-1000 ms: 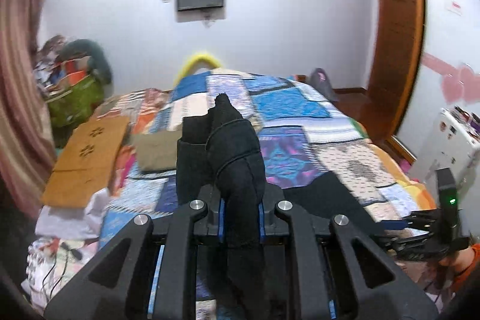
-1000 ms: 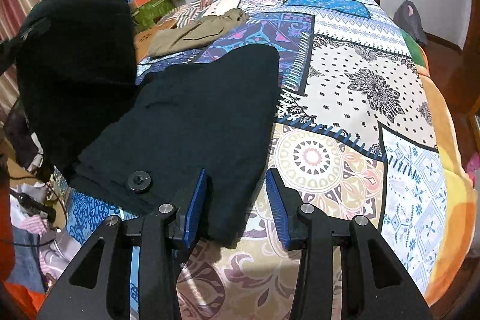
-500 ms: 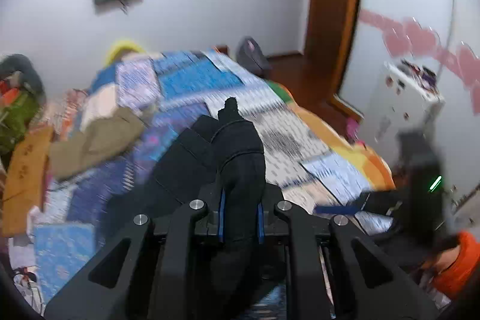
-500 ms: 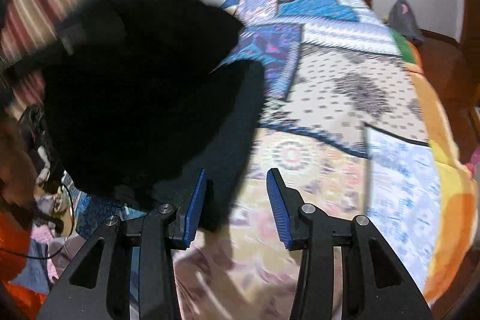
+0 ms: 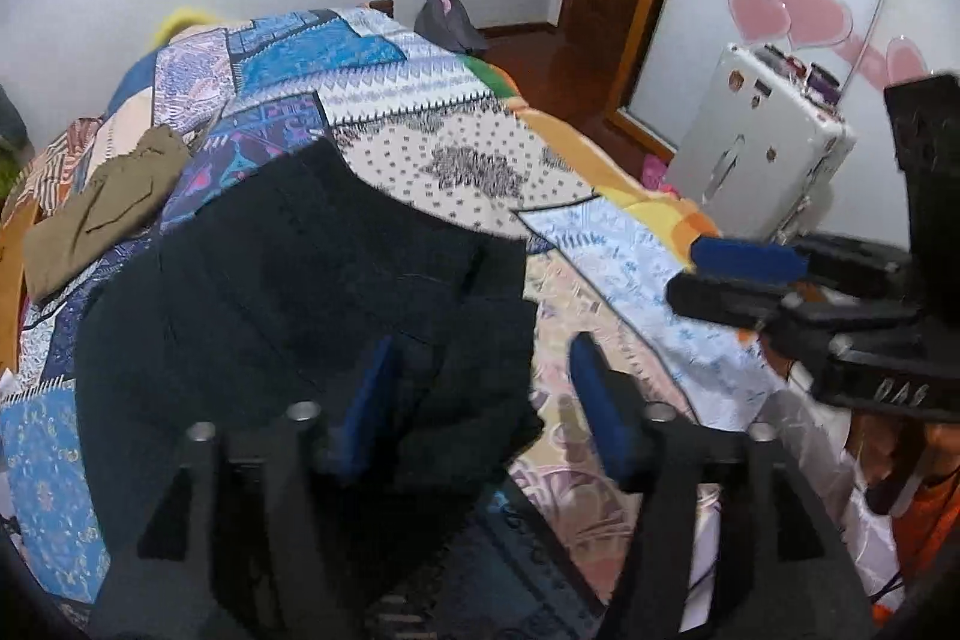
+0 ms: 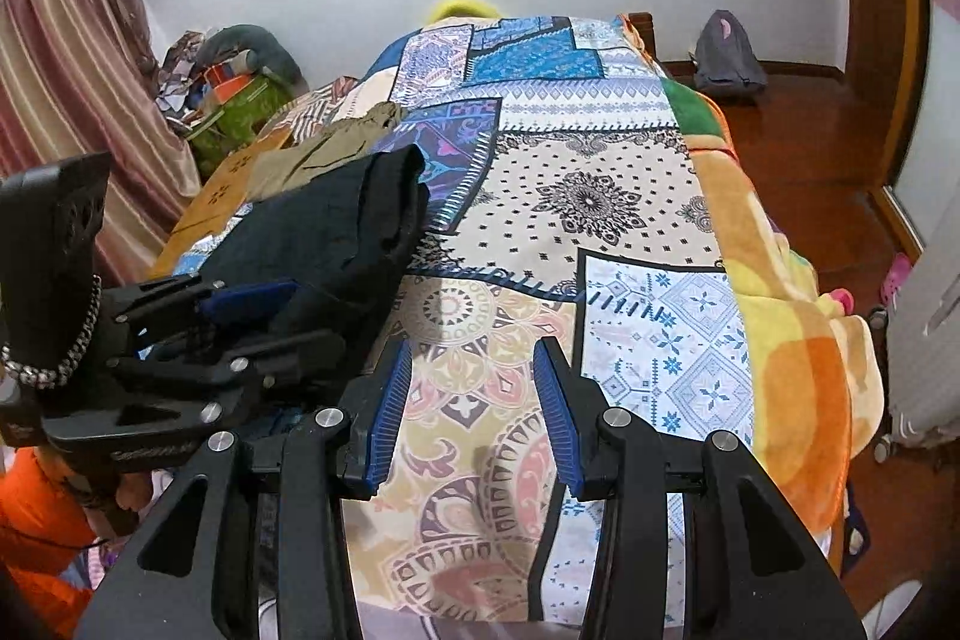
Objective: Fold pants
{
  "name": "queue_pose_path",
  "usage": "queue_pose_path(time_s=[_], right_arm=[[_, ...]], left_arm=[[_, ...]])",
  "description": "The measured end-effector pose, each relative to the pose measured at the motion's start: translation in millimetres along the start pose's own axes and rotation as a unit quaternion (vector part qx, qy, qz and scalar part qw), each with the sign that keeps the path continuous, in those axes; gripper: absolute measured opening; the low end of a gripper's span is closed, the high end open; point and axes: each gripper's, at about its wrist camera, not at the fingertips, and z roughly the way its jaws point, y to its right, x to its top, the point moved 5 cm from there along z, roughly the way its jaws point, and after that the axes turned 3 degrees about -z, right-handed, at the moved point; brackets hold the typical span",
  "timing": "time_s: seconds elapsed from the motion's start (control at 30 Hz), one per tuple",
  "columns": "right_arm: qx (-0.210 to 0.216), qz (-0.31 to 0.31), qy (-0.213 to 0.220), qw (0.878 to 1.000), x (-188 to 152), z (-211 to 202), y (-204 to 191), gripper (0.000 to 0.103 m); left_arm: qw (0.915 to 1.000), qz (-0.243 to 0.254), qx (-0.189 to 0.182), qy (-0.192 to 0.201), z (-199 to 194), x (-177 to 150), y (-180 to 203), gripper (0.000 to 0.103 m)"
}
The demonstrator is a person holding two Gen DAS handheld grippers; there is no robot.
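The black pants (image 5: 312, 292) lie folded over in a thick pile on the patchwork bed cover (image 5: 468, 160). In the right wrist view the pants (image 6: 336, 244) sit on the left part of the bed. My left gripper (image 5: 480, 388) is open and empty just above the pants' near right edge; it shows from the side in the right wrist view (image 6: 240, 316). My right gripper (image 6: 474, 400) is open and empty over bare bed cover (image 6: 600, 196) to the right of the pants; it shows at the right in the left wrist view (image 5: 720, 274).
Folded olive-brown clothing (image 5: 96, 208) lies on the bed beyond the pants. A white appliance (image 5: 762, 148) stands by the bed's right side. A grey backpack (image 6: 726, 52) sits on the wooden floor. Cluttered bags (image 6: 234, 100) stand by the curtain.
My left gripper carried the held pants end over the rest of the pants, laid it down and opened. My right gripper stayed open and drew right, off the pants.
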Motion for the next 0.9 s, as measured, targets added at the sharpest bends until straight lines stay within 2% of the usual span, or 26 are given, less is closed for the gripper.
queue_pose_path(time_s=[0.13, 0.2, 0.33, 0.43, 0.6, 0.67, 0.73, 0.8, 0.9], right_arm=[[0.008, -0.011, 0.006, 1.0, 5, 0, -10, 0.042], [0.012, -0.019, 0.009, 1.0, 8, -1, -19, 0.043], [0.029, -0.035, 0.012, 0.999, 13, 2, -39, 0.048], [0.04, -0.046, 0.01, 0.998, 14, 10, -56, 0.052], [0.054, -0.051, -0.005, 0.997, 7, 27, -82, 0.061], [0.06, -0.044, -0.014, 0.997, 2, 34, -89, 0.061], [0.068, -0.029, -0.028, 0.997, -2, 46, -92, 0.061], [0.07, -0.017, -0.041, 0.997, -5, 57, -92, 0.061], [0.07, -0.019, -0.041, 0.997, -7, 66, -91, 0.061]], left_arm=[[0.9991, -0.008, 0.013, 0.038, -31, 13, -12, 0.064], [0.9979, -0.019, 0.023, 0.057, -46, 19, -25, 0.067], [0.9917, -0.041, 0.082, 0.09, -79, 20, -75, 0.075], [0.9854, -0.054, 0.14, 0.081, -88, 5, -119, 0.076], [0.9773, -0.077, 0.195, 0.03, -78, -38, -178, 0.076], [0.9754, -0.094, 0.199, 0.007, -68, -55, -195, 0.076], [0.9764, -0.115, 0.182, -0.011, -55, -70, -206, 0.076], [0.9777, -0.129, 0.166, -0.01, -49, -78, -209, 0.076], [0.9813, -0.115, 0.154, -0.007, -37, -86, -198, 0.073]])
